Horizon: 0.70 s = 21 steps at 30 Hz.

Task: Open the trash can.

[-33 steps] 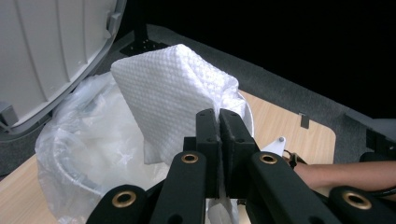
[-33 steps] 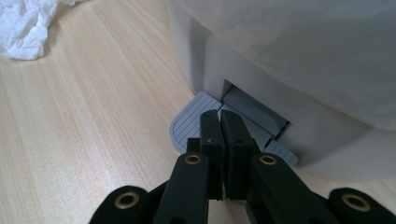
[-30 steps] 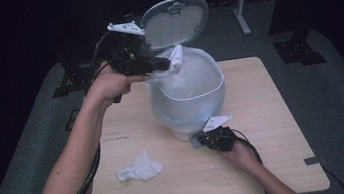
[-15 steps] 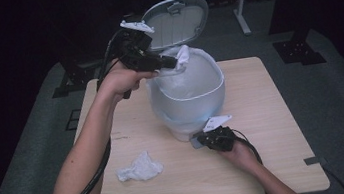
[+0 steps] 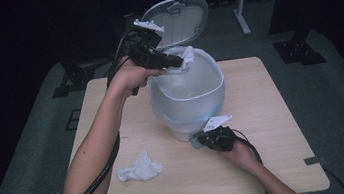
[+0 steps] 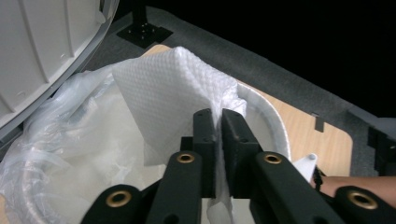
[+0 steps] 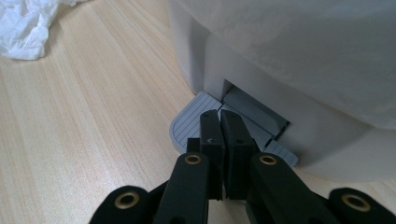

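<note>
One paper towel hangs pinched between the jaws of my left gripper, held above the open mouth of the white pedal bin, just inside its near-left rim. Those jaws have just eased apart a touch, yet the sheet is still caught between the pads. Under the towel the bin's clear plastic liner bunches up along the rim. The lid stands raised behind the opening. At the foot of the bin, my right gripper has its jaws closed together with nothing between them, their tips resting on the grey ribbed foot pedal. A second crumpled paper towel lies on the wooden table, well apart from the bin, toward my left forearm.
</note>
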{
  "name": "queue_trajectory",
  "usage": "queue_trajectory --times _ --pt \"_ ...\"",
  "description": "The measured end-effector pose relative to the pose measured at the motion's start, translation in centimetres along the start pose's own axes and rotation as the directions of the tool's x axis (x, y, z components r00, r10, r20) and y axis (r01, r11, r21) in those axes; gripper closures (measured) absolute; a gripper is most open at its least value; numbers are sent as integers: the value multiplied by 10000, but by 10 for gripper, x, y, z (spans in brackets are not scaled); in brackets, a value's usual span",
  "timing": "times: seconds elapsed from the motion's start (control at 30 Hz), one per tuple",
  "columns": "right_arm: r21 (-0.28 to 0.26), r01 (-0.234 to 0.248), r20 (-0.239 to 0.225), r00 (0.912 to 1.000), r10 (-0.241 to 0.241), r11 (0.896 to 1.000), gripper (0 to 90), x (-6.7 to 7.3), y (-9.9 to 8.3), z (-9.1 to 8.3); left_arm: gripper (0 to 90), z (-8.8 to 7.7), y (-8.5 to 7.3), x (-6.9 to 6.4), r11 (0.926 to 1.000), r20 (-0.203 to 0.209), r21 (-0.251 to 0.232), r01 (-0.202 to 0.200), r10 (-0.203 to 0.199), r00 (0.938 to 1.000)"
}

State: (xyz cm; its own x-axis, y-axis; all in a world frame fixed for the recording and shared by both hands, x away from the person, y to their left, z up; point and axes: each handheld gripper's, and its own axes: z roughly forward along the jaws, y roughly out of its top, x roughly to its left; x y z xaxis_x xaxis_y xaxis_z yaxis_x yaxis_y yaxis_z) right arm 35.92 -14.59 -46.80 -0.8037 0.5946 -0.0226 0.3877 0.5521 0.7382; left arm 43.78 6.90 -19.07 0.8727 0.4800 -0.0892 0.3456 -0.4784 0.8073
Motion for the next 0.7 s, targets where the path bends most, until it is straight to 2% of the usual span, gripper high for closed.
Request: queue_trajectory --times 0.13,0.2,0.27,0.6,0.7 --pt "13 -10 -19 10000 10 10000 878 0 0 0 741 6 1 2 9996 -74 -246 103 -105 9999" --pt "13 -13 -23 10000 13 10000 877 0 0 0 736 7 0 3 9994 82 -292 158 -156 9998" --pt "9 -1 -12 10000 1 10000 877 0 0 0 663 8 0 2 9995 -16 -284 104 -105 9999" --pt "3 4 -6 10000 -4 10000 877 0 0 0 557 8 -1 3 9977 -68 -623 279 -284 9996" --pt "15 17 0 10000 -17 10000 877 0 0 0 546 8 -1 3 9972 41 -662 340 -338 9994"
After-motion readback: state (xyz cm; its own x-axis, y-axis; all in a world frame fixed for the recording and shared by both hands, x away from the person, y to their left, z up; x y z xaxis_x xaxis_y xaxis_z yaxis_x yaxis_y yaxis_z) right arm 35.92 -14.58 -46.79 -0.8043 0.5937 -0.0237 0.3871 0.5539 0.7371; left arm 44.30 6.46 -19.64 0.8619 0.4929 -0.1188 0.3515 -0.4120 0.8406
